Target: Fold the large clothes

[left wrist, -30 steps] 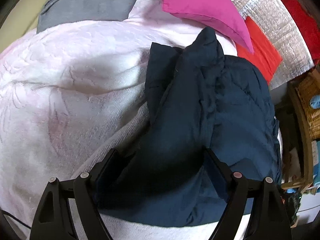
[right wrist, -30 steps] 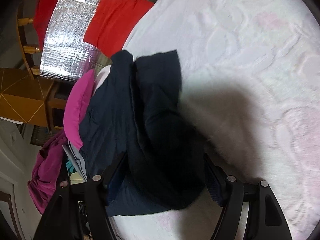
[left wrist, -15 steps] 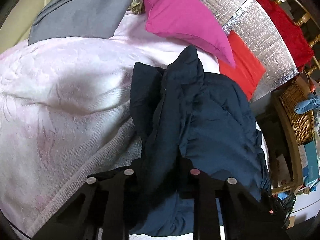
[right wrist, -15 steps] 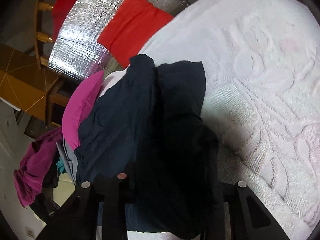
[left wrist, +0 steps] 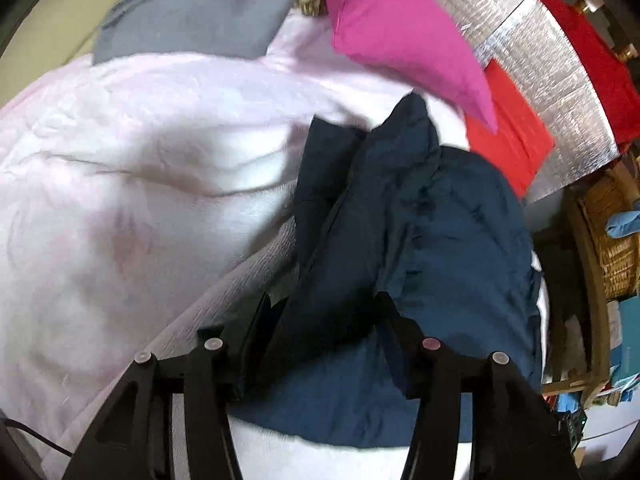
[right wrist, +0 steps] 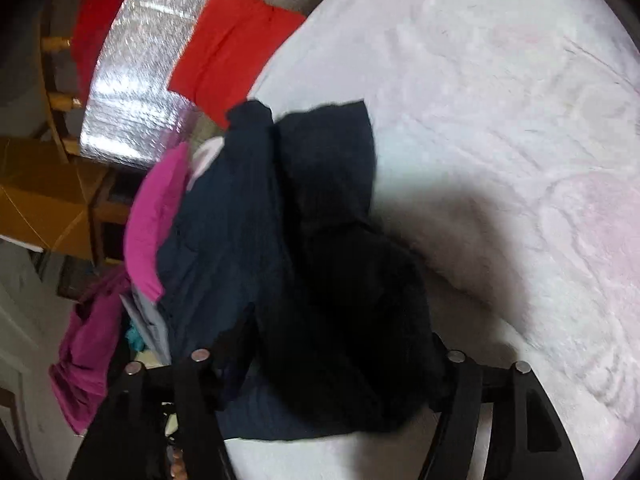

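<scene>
Now the navy jacket lies bunched on the bed, over its pale pink embossed cover, near the edge that faces the silver foil sheet. A raised ridge of the fabric runs down its middle toward both cameras.

From the left wrist view, the left gripper has its jaws opening, with that ridge of dark cloth standing between them; the cloth looks loose there, and the pads do not seem to press it. From the right wrist view, the right gripper likewise has its jaws opening, a dark hump of the jacket filling the gap between them without a clear pinch.

Beyond the jacket sit a magenta pillow, a grey garment at the bed's far side, and a red folded cloth against the foil. A wicker basket stands off the bed on the left view's right side. Both frames are somewhat blurred.
</scene>
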`<action>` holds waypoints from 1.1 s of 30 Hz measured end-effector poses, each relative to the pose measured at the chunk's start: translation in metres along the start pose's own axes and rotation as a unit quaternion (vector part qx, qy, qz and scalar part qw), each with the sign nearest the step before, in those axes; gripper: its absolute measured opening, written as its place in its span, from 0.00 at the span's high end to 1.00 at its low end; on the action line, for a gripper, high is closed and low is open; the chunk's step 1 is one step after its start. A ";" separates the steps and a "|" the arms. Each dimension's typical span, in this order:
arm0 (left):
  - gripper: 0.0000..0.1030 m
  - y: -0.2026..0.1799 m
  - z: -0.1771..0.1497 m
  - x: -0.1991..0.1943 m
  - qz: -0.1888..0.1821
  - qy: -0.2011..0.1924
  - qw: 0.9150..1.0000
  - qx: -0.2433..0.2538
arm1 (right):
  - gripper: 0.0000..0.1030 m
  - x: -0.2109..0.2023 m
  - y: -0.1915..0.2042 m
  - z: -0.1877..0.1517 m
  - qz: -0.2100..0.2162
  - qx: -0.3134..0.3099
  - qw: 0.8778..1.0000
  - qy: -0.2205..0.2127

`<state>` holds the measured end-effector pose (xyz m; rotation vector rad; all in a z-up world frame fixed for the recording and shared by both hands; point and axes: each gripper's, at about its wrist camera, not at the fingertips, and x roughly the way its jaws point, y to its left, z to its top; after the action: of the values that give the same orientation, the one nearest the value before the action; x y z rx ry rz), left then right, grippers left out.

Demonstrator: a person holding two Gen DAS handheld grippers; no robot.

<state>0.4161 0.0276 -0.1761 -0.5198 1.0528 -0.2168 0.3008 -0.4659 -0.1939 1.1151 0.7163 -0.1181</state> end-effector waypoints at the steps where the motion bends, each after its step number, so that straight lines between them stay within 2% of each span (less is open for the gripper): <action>1: 0.42 0.002 -0.006 -0.012 0.006 -0.013 1.000 -0.002 | 0.28 -0.005 0.001 -0.001 0.003 -0.002 1.000 -0.002; 2: 0.35 0.004 -0.011 -0.022 0.011 -0.025 1.000 -0.005 | 0.26 -0.010 0.000 -0.003 0.006 -0.002 1.000 -0.004; 3: 0.32 0.007 -0.018 -0.034 0.020 -0.038 0.999 -0.013 | 0.26 -0.013 0.000 -0.006 0.010 0.001 1.000 -0.004; 6: 0.30 0.016 -0.045 -0.054 0.007 -0.046 0.998 -0.034 | 0.24 -0.017 -0.002 -0.019 0.030 0.020 0.999 0.008; 10: 0.29 0.025 -0.071 -0.042 -0.038 0.005 0.996 -0.081 | 0.21 -0.006 0.009 -0.041 0.041 0.027 0.998 0.027; 12: 0.29 0.026 -0.071 -0.028 -0.062 0.030 0.993 -0.100 | 0.20 0.007 0.014 -0.051 0.042 0.030 0.998 0.040; 14: 0.29 0.026 -0.067 -0.017 -0.078 0.035 0.990 -0.113 | 0.20 0.023 0.022 -0.059 0.035 0.024 0.998 0.053; 18: 0.28 0.025 -0.057 0.007 -0.093 0.037 0.985 -0.141 | 0.19 0.045 0.035 -0.059 0.021 0.013 0.999 0.022; 24: 0.30 0.047 -0.049 0.035 -0.134 0.033 0.965 -0.221 | 0.21 0.061 0.030 -0.047 0.039 0.048 0.998 -0.031; 25: 0.34 0.050 -0.046 0.038 -0.139 0.028 0.962 -0.231 | 0.22 0.062 0.030 -0.045 0.033 0.047 0.998 -0.036; 27: 0.44 0.050 -0.045 0.039 -0.142 0.020 0.963 -0.229 | 0.36 0.064 0.029 -0.044 0.024 0.044 0.998 -0.043; 31: 0.66 0.036 -0.044 0.030 -0.134 -0.001 0.973 -0.190 | 0.52 0.062 0.030 -0.045 0.019 0.028 0.998 -0.048; 33: 0.71 0.033 -0.046 0.026 -0.127 -0.010 0.976 -0.174 | 0.63 0.055 0.033 -0.047 0.018 0.014 0.998 -0.055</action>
<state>0.3862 0.0311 -0.2308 -0.9741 1.0077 -0.2527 0.3353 -0.3966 -0.2116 1.1382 0.5985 -0.1577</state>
